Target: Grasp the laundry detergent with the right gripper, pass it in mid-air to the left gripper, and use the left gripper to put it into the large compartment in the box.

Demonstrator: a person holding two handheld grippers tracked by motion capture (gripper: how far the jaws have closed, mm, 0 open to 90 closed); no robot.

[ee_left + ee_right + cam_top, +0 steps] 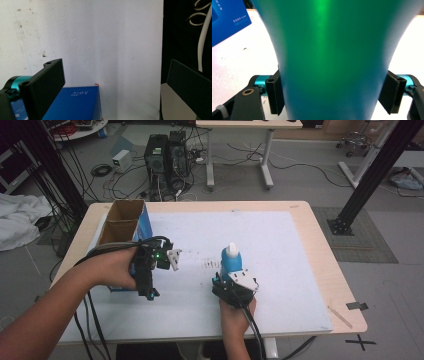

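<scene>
Two grippers: we hold both at table (300, 245).
R gripper (332, 95): clamped on blue bottle (231, 262).
L gripper (110, 87): jaws apart, by box (122, 227).
Left: we judge bottle still needs boxing.

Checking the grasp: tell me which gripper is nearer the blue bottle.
Right. The right gripper has its jaws around the blue bottle, pads against its sides. The left gripper sits off to the left by the open blue box.
</scene>
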